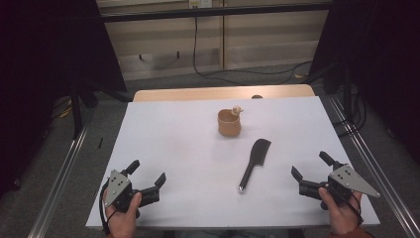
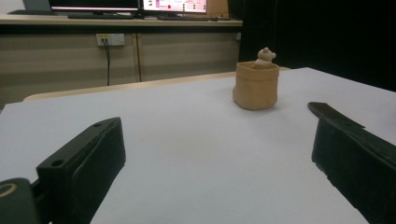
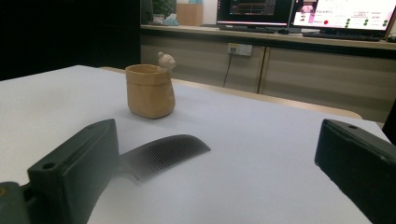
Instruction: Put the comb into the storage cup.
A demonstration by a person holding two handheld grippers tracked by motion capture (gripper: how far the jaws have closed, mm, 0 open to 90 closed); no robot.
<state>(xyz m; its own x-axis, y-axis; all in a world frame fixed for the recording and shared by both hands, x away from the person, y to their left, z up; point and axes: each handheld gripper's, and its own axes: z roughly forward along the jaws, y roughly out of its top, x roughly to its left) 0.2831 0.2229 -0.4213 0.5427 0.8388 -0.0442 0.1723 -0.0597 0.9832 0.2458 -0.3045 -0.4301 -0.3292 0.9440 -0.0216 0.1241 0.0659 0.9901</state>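
The black comb (image 1: 254, 164) is lying flat at the table's (image 1: 163, 139) centre, its toothed head toward one o'clock. The tan cup (image 1: 229, 123) — bear figure on its rim — is standing at eleven o'clock of it. The left claw (image 1: 147, 179) and right claw (image 1: 309, 171) are being held spread, nothing gripped — well apart from the comb.

Mid-table obstacles: comb (image 1: 255, 163), cup (image 1: 229, 123)

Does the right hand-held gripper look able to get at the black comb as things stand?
Probably yes: the right hand-held gripper is open, and bare table lies between it and the comb.
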